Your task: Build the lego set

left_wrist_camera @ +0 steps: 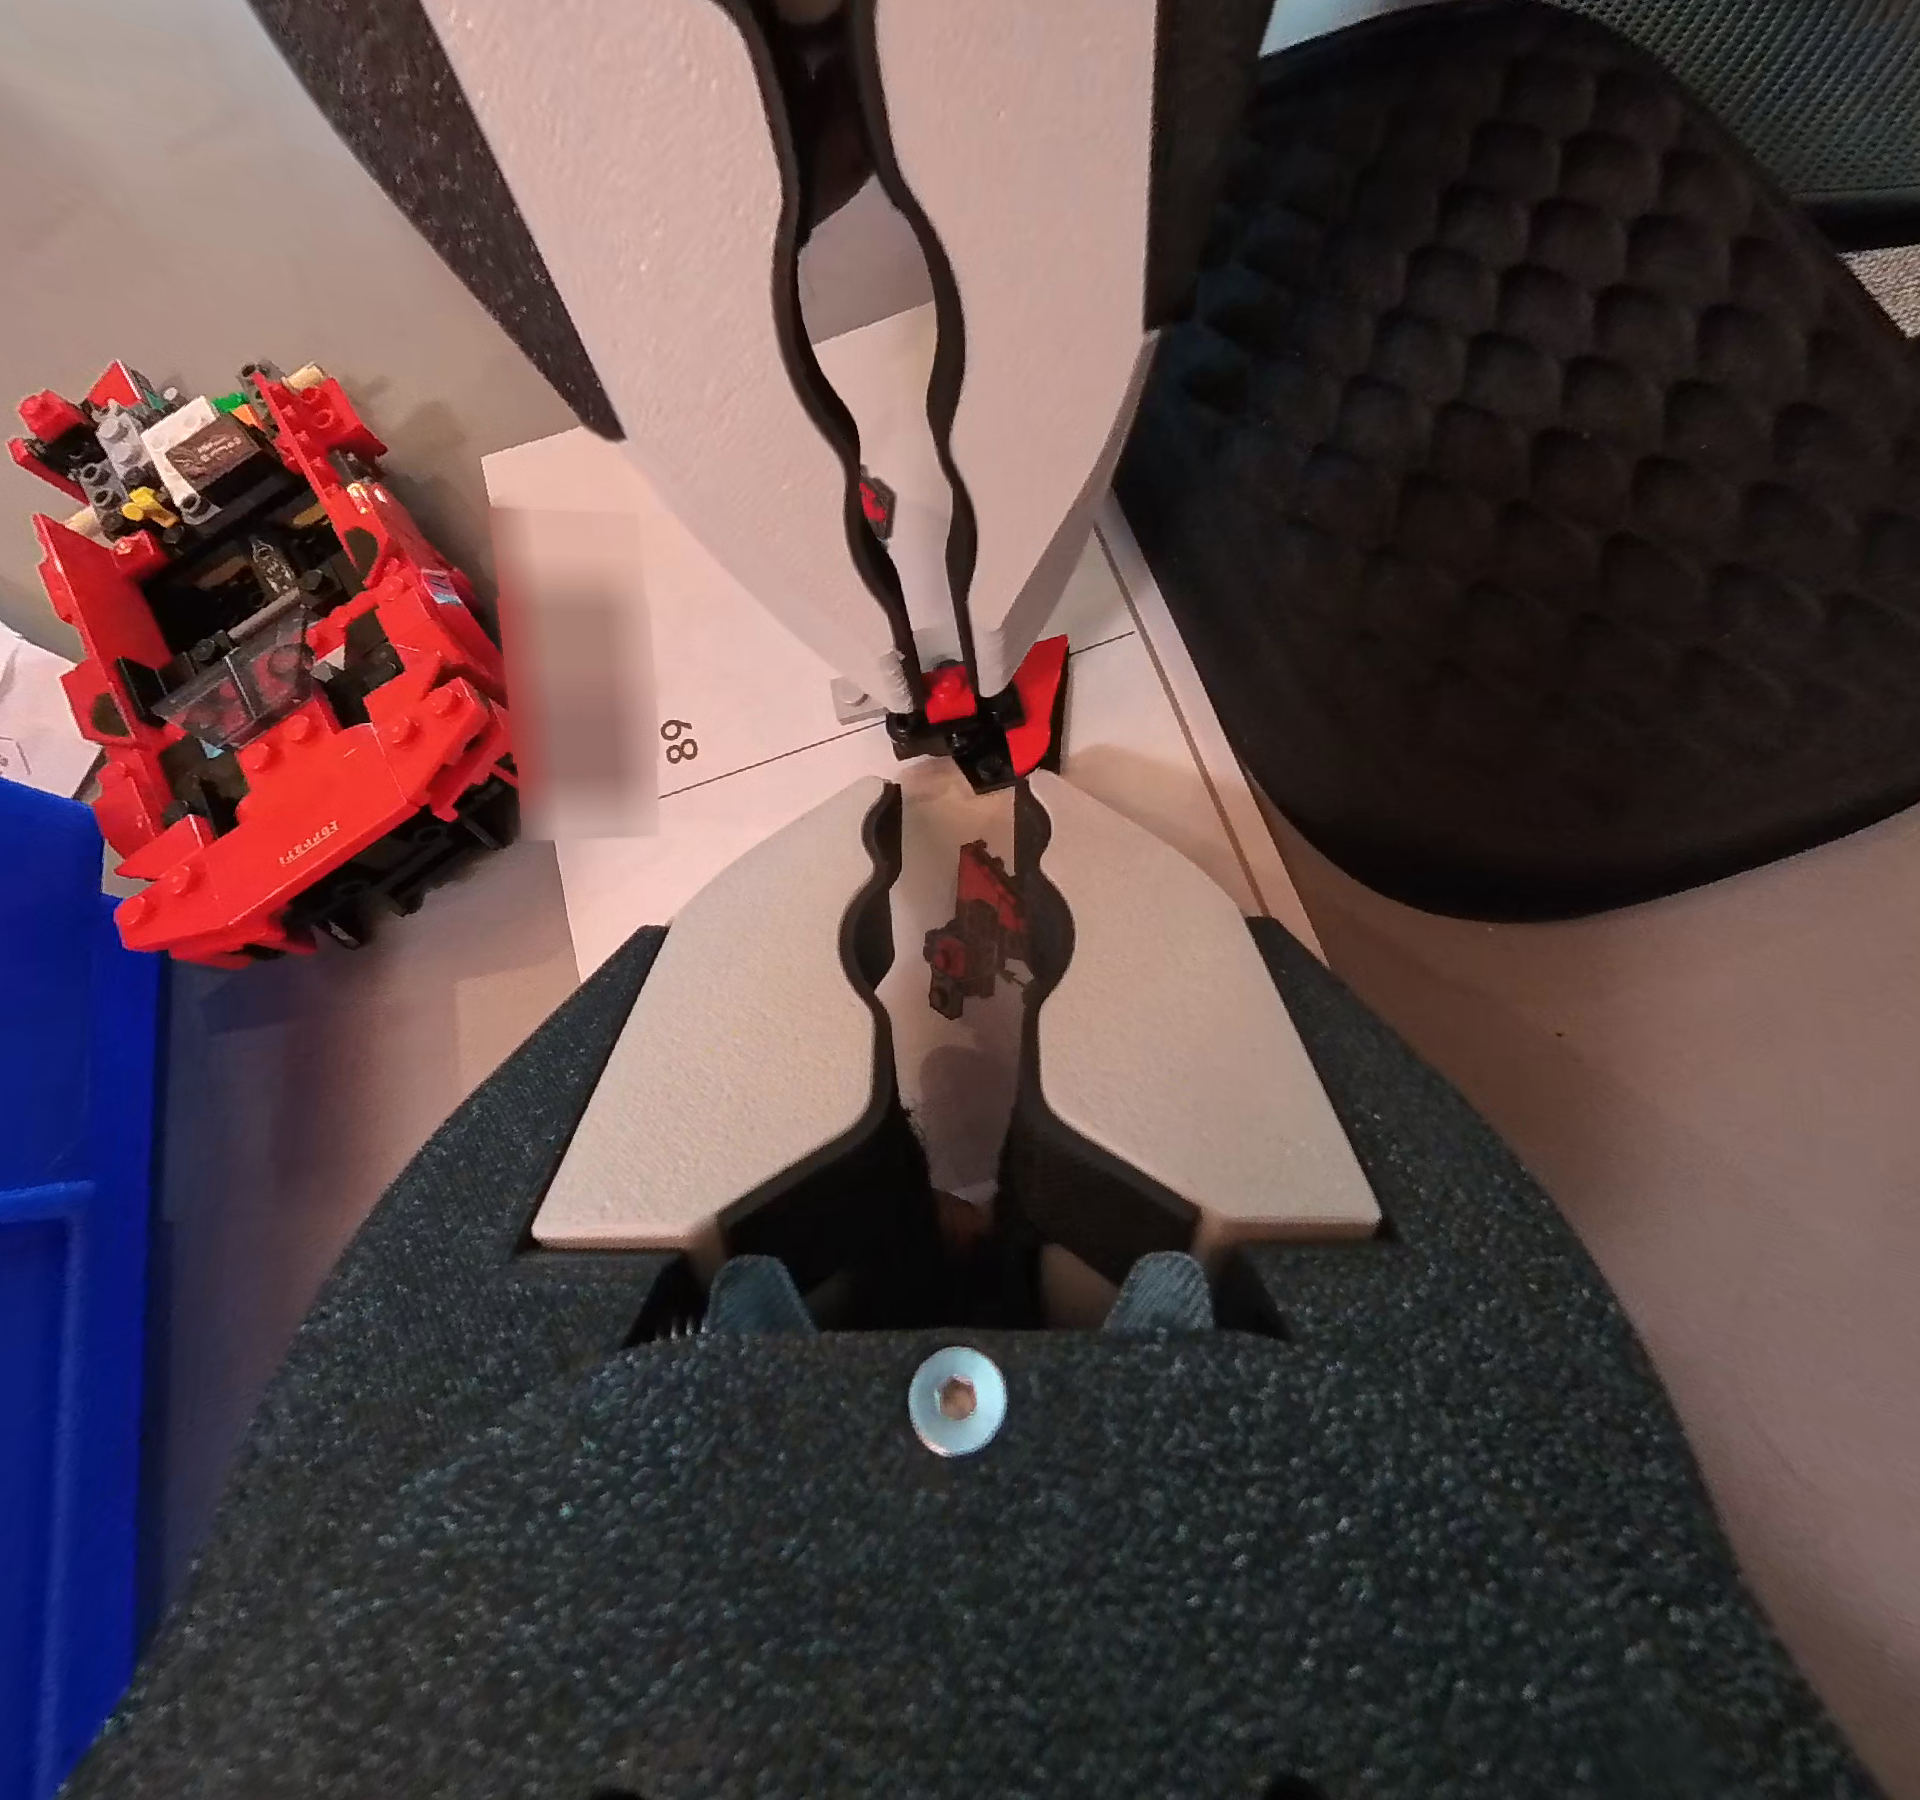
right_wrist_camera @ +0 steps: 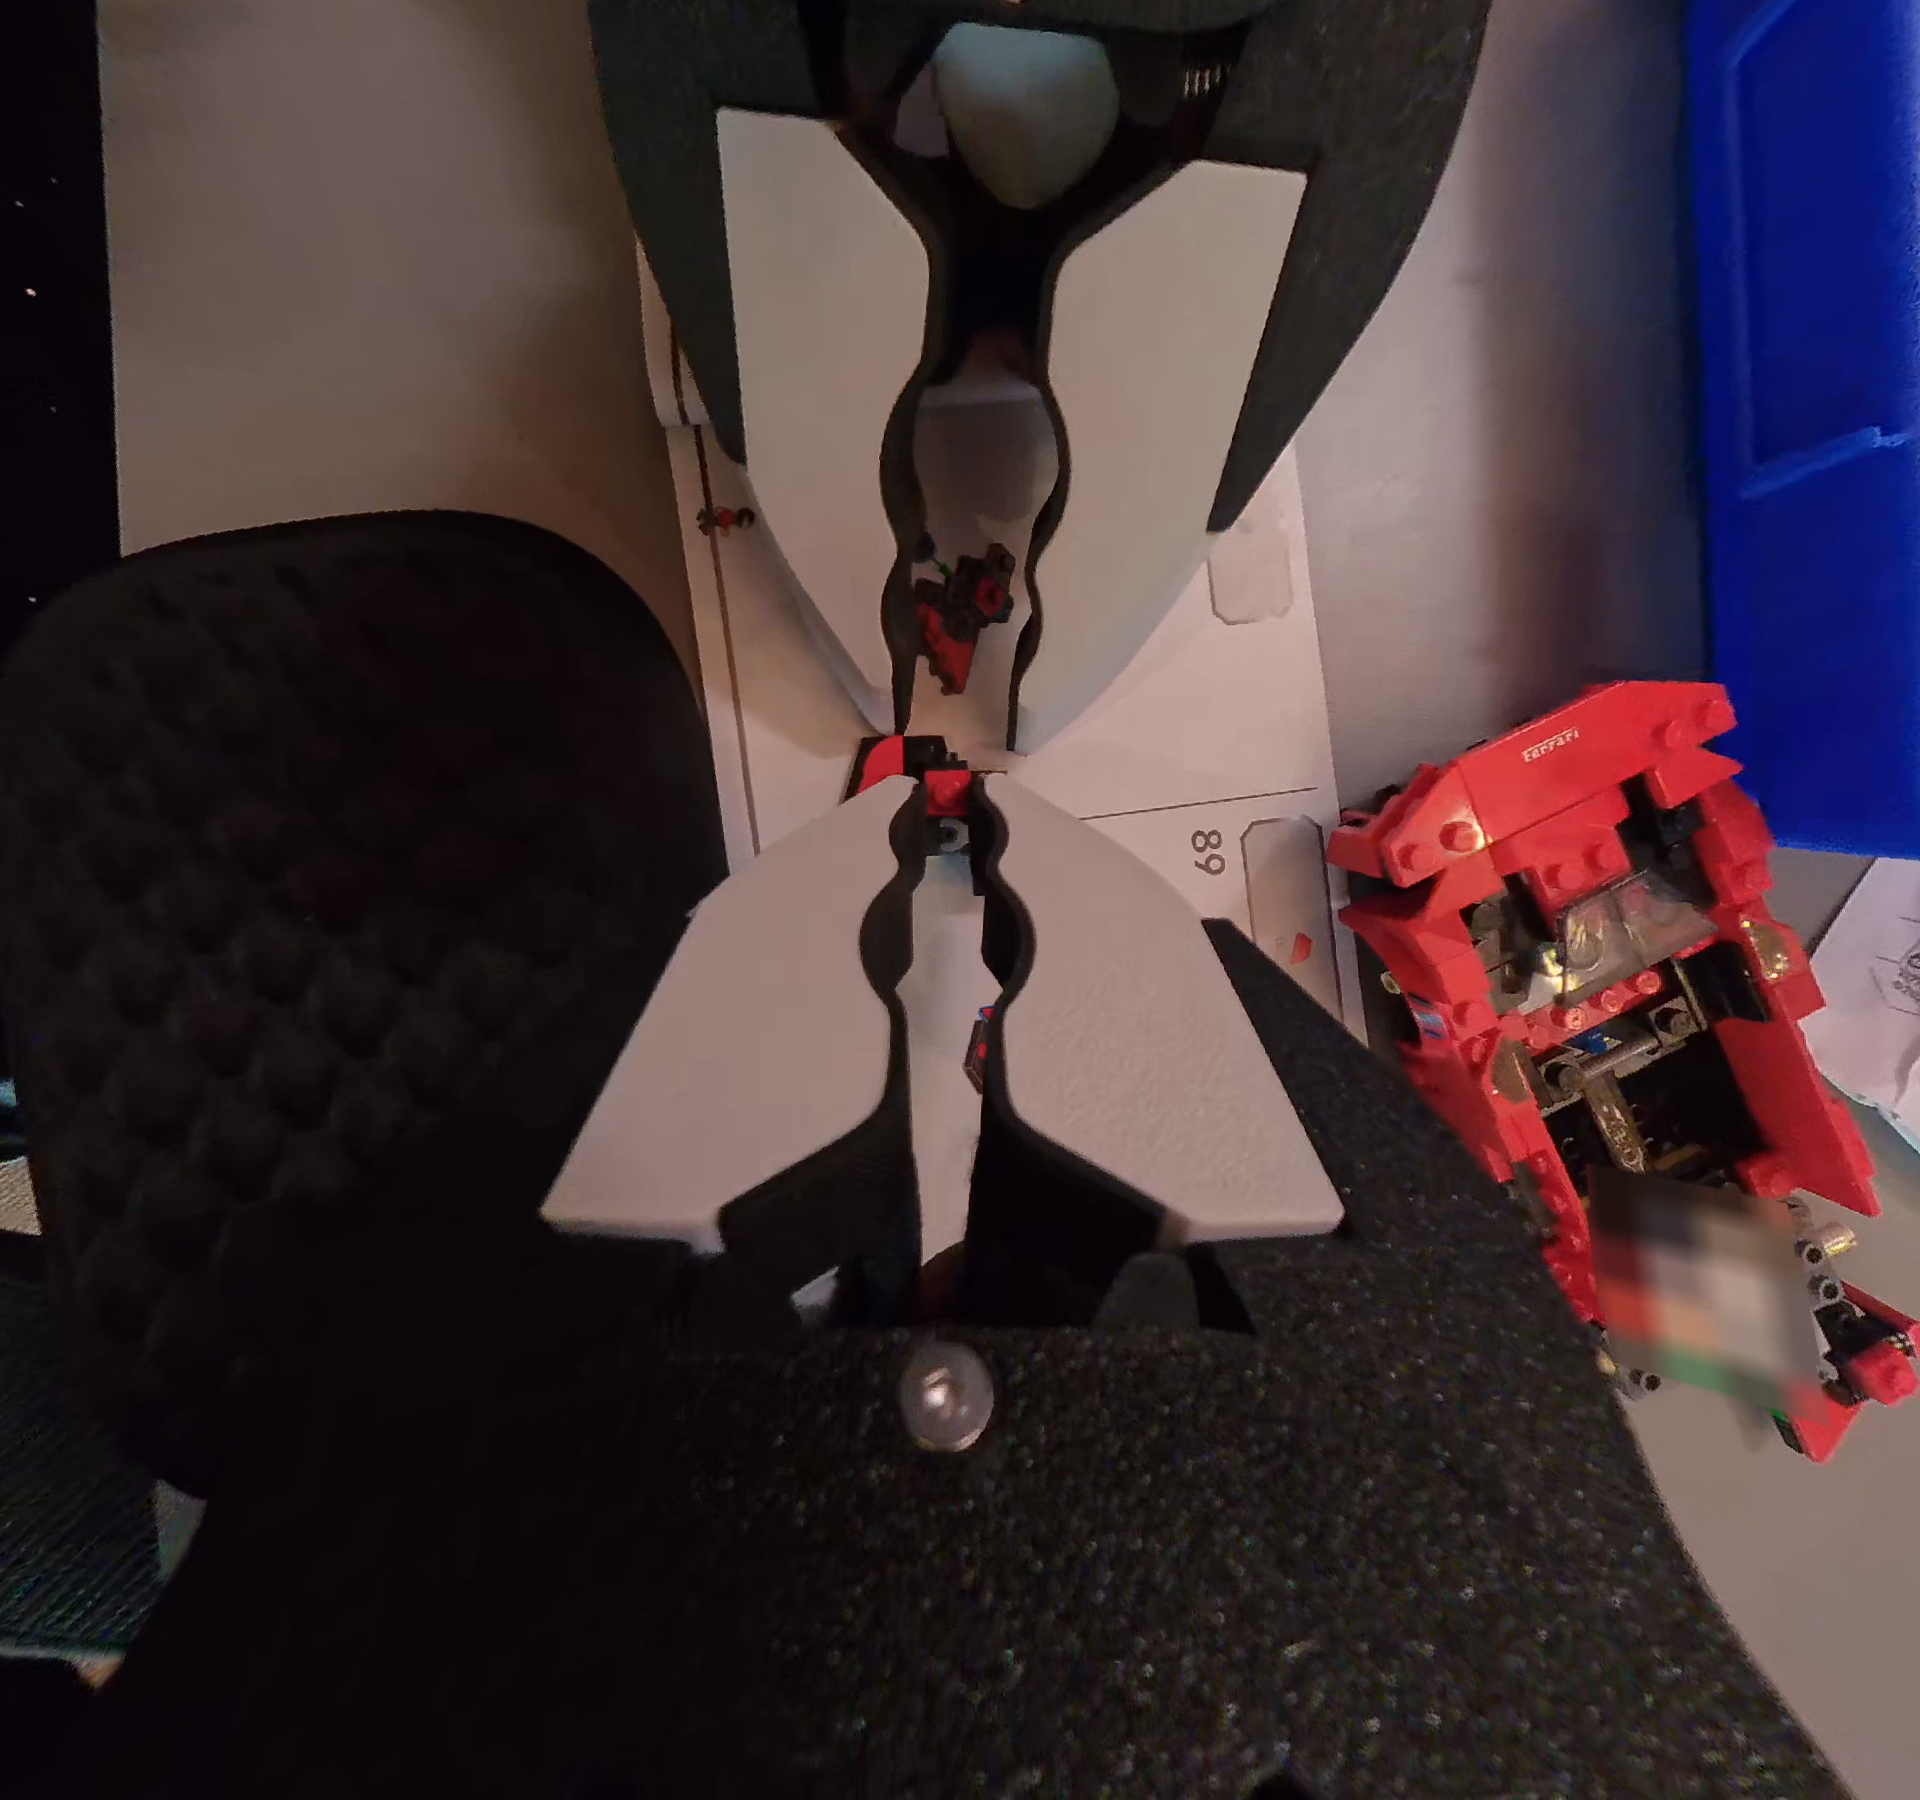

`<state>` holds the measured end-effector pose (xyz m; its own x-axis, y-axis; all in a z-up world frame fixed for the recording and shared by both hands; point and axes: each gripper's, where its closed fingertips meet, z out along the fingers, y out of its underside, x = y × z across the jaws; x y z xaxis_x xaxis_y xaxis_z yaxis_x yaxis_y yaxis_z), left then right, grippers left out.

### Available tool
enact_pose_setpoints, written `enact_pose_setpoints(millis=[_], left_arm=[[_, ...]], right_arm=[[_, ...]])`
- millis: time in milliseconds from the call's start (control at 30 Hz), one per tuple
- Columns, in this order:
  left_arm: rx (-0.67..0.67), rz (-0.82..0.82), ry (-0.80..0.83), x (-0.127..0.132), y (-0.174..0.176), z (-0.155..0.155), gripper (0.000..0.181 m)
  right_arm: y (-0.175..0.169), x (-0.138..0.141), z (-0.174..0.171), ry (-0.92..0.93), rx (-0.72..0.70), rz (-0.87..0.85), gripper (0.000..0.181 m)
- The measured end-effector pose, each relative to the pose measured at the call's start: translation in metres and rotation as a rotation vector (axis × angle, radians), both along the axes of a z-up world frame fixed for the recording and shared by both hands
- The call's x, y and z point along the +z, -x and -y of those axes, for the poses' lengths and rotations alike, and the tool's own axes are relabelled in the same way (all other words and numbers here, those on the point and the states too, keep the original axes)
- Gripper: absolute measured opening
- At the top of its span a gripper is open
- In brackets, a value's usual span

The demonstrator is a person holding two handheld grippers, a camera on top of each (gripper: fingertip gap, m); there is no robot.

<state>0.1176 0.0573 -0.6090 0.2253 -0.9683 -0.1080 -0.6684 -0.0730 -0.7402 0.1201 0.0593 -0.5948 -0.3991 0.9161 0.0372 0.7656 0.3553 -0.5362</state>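
Observation:
A small red-and-black Lego sub-assembly (left_wrist_camera: 1039,701) hangs just above the open instruction booklet (left_wrist_camera: 727,711), between my two grippers, which face each other tip to tip. My left gripper (left_wrist_camera: 961,789) is closed narrowly on the sub-assembly's near black edge. My right gripper (right_wrist_camera: 948,800) is shut on a small red brick (right_wrist_camera: 945,790) and holds it on top of the sub-assembly (right_wrist_camera: 881,761). The same brick shows in the left wrist view (left_wrist_camera: 948,692). A partly built red Lego car (left_wrist_camera: 291,711) lies on the table beside the booklet and also shows in the right wrist view (right_wrist_camera: 1621,1002).
A blue bin (left_wrist_camera: 62,1231) stands next to the car and also shows in the right wrist view (right_wrist_camera: 1808,296). A black textured chair seat (left_wrist_camera: 1558,503) sits close on the other side of the booklet. Loose paper lies near the car.

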Motion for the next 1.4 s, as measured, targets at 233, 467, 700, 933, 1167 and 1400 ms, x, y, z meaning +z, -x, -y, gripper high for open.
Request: enact_pose_setpoints(millis=[233,467,700,933,1167,1400], left_arm=[[0.001,0.002,0.005,-0.0001,-0.0001,-0.0001,0.02],[0.002,0.005,0.019,-0.0003,-0.0002,0.0001,0.019],[0.002,0.005,0.015,-0.0002,-0.0002,0.0001,0.019],[0.001,0.005,0.014,-0.0003,-0.0003,0.0002,0.018],[0.001,0.004,0.011,-0.0002,-0.0002,0.0001,0.018],[0.002,0.004,0.01,-0.0002,-0.0001,0.0002,0.018]], right_arm=[[-0.0004,-0.0004,0.0,-0.009,0.006,0.077,0.008],[-0.0006,-0.0003,-0.0001,-0.086,0.044,0.143,0.008],[0.0002,-0.0006,-0.0004,-0.084,0.058,0.165,0.008],[-0.0001,-0.001,-0.0001,-0.082,0.055,0.187,0.008],[0.0002,0.0034,0.0003,-0.065,0.052,0.155,0.008],[0.0011,-0.0002,0.0013,-0.063,0.059,0.165,0.008]])
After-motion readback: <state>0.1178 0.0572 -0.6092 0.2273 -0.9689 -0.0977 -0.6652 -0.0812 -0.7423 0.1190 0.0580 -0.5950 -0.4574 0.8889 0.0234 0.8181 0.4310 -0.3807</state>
